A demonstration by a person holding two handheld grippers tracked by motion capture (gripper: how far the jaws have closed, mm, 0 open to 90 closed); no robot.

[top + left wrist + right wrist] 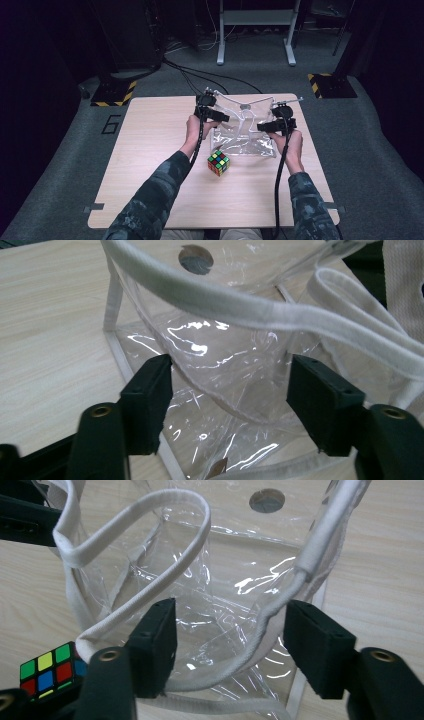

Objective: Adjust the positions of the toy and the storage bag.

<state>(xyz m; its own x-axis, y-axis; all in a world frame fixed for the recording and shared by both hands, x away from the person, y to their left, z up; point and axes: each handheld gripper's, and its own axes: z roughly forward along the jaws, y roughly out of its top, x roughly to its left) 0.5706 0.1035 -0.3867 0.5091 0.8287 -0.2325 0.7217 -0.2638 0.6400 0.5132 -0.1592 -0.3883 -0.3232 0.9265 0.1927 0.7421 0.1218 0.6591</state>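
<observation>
Cube [219, 163], its stickers many-coloured, sits on the wooden table [150, 165] at about seven o'clock from a clear plastic bag [245, 131] with white straps [260, 310]. Left gripper [212, 116] is at the bag's nine o'clock edge, jaws spread apart around its rim. Right gripper [267, 126] is at three o'clock, jaws likewise apart about a strap.
</observation>
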